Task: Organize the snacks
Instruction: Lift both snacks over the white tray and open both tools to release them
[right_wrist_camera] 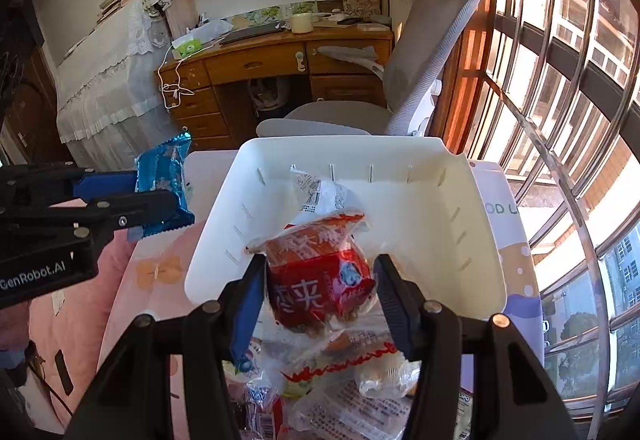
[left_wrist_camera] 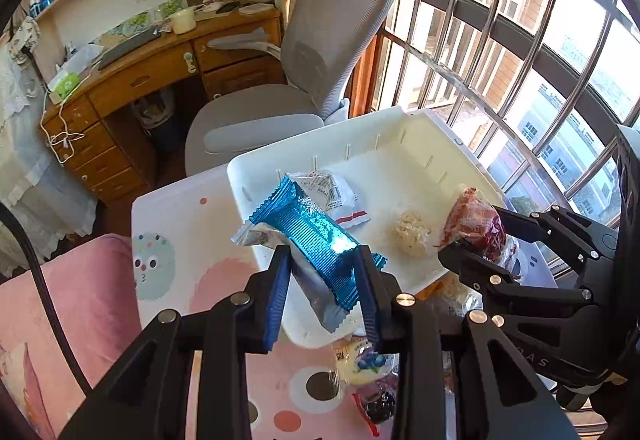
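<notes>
Left wrist view shows the left claw [left_wrist_camera: 322,280] clamped on a blue snack packet [left_wrist_camera: 316,236], held over the near rim of the white bin [left_wrist_camera: 400,128] on the table [left_wrist_camera: 176,224]. Right wrist view has the right claw [right_wrist_camera: 320,296] gripping a red wrapped snack [right_wrist_camera: 320,280] above the bin's near edge, with a white packet [right_wrist_camera: 320,192] lying inside and more snacks [right_wrist_camera: 340,380] heaped on the table below.

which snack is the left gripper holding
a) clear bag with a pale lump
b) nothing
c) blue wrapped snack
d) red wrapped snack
c: the left gripper has its jaws closed on the blue wrapped snack, while the red wrapped snack sits in the right gripper above the white bin.
</notes>
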Demonstrator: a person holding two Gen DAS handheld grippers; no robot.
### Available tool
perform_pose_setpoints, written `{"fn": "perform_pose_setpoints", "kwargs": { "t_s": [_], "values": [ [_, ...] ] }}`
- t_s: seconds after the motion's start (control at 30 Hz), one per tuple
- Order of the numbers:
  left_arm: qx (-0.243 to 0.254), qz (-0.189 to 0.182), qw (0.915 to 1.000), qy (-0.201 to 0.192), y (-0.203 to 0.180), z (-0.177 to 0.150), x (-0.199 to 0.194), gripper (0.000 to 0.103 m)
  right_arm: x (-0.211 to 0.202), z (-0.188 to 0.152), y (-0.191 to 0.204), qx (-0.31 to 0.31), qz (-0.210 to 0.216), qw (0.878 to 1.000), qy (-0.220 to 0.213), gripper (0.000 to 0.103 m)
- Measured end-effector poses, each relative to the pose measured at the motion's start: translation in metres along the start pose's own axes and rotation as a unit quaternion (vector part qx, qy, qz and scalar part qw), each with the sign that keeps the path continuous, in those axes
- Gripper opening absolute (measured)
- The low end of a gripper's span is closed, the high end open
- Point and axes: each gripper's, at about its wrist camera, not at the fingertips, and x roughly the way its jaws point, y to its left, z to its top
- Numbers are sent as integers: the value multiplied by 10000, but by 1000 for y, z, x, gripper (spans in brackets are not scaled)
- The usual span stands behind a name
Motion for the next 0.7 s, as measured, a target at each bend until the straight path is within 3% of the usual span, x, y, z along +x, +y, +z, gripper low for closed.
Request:
{"fn": "perform_pose_setpoints", "kwargs": {
  "t_s": [0.2, 0.33, 0.43, 0.7],
  "values": [
    [63, -198, 9997, 142, 0, 5, 17, 33, 8, 7, -1, 104, -59, 9999, 20, 58],
    [-50, -161, 9996, 246, 4, 4, 23, 61, 17, 6, -5, 346, -131, 9987, 339, 59],
    [-59, -163, 9995, 254, 7, 1, 21, 63, 20, 1, -10, 621, -101, 9964, 562, 61],
    [-159, -184, 9993, 295, 14, -18, 8, 70, 4, -15, -16, 953, -222, 9936, 557, 65]
  ]
}}
